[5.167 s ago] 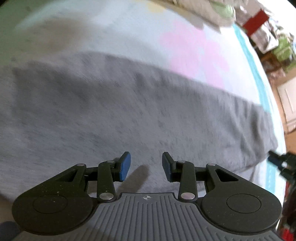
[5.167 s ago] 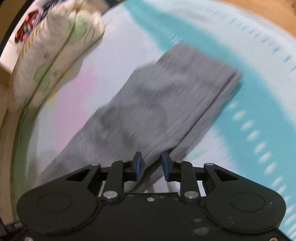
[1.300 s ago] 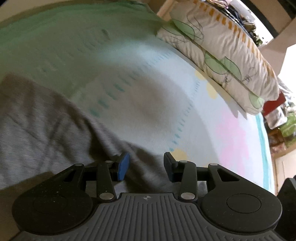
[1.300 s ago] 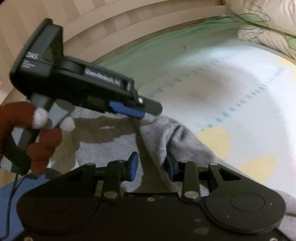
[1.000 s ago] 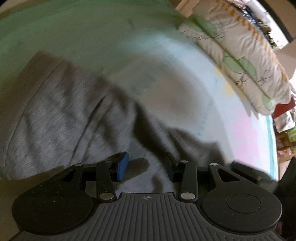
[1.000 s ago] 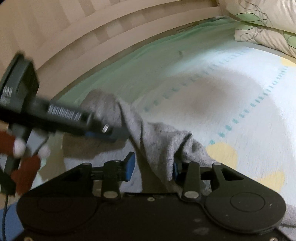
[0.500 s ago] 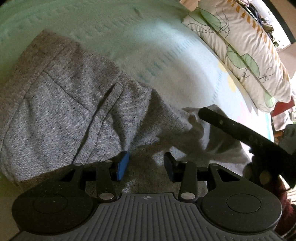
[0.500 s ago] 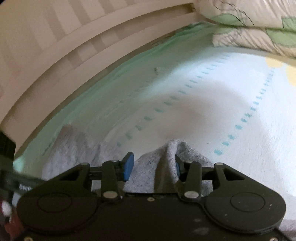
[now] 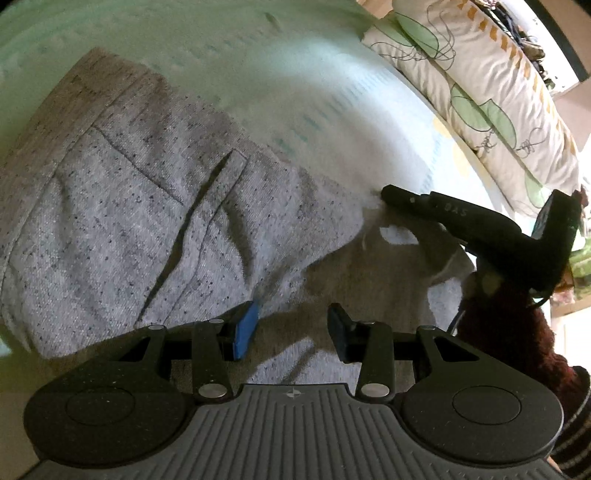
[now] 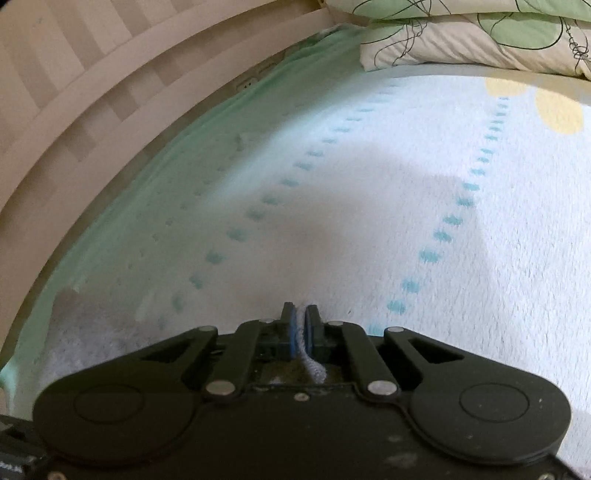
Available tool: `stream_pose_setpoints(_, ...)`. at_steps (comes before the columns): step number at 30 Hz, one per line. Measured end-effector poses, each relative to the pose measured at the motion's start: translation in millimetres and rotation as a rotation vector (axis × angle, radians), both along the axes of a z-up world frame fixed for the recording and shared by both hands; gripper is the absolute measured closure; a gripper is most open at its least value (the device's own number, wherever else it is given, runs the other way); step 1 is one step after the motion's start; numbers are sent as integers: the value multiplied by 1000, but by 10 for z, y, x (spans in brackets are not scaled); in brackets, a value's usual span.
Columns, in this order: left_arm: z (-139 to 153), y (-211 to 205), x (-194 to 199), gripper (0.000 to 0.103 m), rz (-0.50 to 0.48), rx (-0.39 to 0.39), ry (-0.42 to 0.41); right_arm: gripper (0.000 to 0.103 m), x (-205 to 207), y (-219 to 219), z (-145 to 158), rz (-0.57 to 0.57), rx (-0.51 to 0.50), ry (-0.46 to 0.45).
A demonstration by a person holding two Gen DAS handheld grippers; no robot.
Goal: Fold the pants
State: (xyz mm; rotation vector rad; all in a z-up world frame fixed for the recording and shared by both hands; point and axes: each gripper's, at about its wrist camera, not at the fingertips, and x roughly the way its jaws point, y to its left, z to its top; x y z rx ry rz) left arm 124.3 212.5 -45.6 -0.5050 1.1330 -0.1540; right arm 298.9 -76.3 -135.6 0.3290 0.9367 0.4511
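Grey speckled pants (image 9: 147, 206) lie crumpled on the bed, waistband and pocket slit toward the left of the left wrist view. My left gripper (image 9: 291, 328) hovers just over the cloth, its jaws apart and nothing pinched between the blue pads. My right gripper (image 9: 388, 192) reaches in from the right and nips the far edge of the pants. In its own view the right gripper (image 10: 301, 325) is shut, with a thin fold of the grey pants (image 10: 310, 360) squeezed between the pads. The rest of the garment is hidden below its body.
The bed sheet (image 10: 369, 184) is white with teal dashes, yellow patches and a green border. Leaf-print pillows (image 9: 480, 85) (image 10: 480, 33) lie at the far side. A striped beige wall (image 10: 74, 74) runs along the bed's left edge. A dark red sleeve (image 9: 509, 332) holds the right gripper.
The right gripper's jaws have closed on a fold of the pants and it has sunk closer to the sheet. The left gripper has stayed open over the cloth.
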Motion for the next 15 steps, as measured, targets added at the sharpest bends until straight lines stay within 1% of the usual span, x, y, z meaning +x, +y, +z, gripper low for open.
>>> stream_pose_setpoints(3,15,-7,-40,63,1,11,4,99,-9,6,2,-1,-15,-9)
stream_pose_setpoints(4,23,-15,-54,62,1,16,6,98,-6,-5,7,-4,-16,-15)
stream_pose_setpoints(5,33,-24,-65,62,1,21,8,92,-36,-9,36,-16,-19,-25)
stream_pose_setpoints(6,40,-40,-67,62,1,27,10,73,-45,-45,73,-44,-27,-41)
stream_pose_setpoints(7,49,-67,-66,62,1,35,11,68,-45,-106,135,-83,-36,-57)
stream_pose_setpoints(10,76,-144,-61,62,-2,66,12,68,-133,-324,281,-136,2,-89)
stream_pose_setpoints(12,106,-214,-32,62,-10,93,9,68,-278,-474,408,-143,-25,-118)
stream_pose_setpoints(14,139,-296,9,62,-27,94,0,68,-448,-595,480,-129,-53,-122)
stream_pose_setpoints(15,149,-342,36,62,-35,88,-3,70,-548,-650,500,-122,-69,-121)
